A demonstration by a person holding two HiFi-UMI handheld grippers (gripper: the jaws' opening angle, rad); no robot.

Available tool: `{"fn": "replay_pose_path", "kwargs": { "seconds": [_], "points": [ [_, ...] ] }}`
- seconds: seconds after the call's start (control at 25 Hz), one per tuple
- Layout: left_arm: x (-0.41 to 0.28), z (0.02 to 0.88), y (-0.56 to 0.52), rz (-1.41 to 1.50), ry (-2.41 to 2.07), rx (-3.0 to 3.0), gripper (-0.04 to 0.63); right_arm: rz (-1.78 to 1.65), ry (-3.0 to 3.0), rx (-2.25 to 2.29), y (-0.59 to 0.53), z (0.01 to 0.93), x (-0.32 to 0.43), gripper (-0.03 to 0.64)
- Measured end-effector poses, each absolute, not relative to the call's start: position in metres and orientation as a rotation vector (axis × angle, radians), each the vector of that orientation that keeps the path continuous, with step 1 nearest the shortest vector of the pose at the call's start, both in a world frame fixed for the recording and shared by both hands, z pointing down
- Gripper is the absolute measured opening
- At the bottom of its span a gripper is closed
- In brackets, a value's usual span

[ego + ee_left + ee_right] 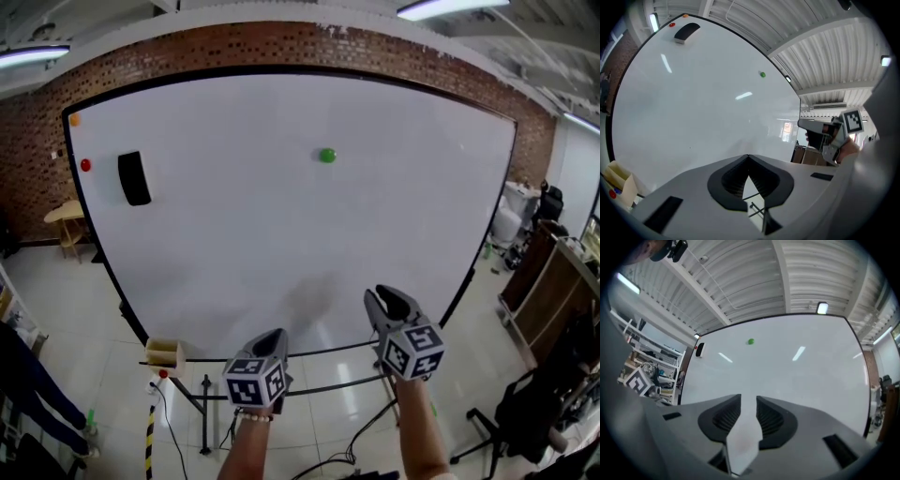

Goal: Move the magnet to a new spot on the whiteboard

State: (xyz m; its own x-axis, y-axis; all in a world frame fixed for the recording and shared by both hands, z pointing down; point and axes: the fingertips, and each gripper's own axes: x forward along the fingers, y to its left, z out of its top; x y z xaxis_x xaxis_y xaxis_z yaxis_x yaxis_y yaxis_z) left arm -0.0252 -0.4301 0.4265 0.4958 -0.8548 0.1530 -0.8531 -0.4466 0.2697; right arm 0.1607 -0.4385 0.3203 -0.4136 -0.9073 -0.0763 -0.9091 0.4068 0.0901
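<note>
A large whiteboard (281,234) on a metal stand fills most of the head view, with a brick wall (281,42) behind it. At the board's upper left corner sits an orange magnet (74,119), and just below it a red magnet (85,165). Beside these, a black eraser (134,178) clings to the board, slightly tilted. Lower down, at the board's bottom left edge, a small wooden box (163,353) hangs by the stand.

The left hand-held gripper (274,335) is held in front of the board's lower edge, its marker cube facing the camera. Its own view shows the 2 jaws closed tip to tip with nothing between them.

Above and slightly to the right, the green magnet (326,156) is stuck on the upper middle of the whiteboard, alone on bare white surface, well apart from the other 2 magnets and from both grippers.

The right hand-held gripper (386,298) is raised a little higher than the left and points toward the board. In its own view the jaws stand apart with a narrow gap, and only the plain board shows through it; it holds nothing. The green magnet appears well above its jaws there.

At the far right stand wooden cabinets (544,281) and a dark office chair (525,412).
</note>
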Motion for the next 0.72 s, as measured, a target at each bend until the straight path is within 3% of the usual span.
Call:
{"fn": "replay_pose_path", "kwargs": {
  "seconds": [0.2, 0.72],
  "points": [
    [-0.028, 0.413, -0.439, -0.057, -1.477, 2.418, 0.0, 0.479, 2.569, -1.739, -0.485, 0.227, 0.147, 0.235],
    [-0.068, 0.403, -0.436, -0.091, -1.539, 2.406, 0.0, 0.83, 2.486, -1.824, -0.553, 0.107, 0.088, 0.241]
  ]
}}
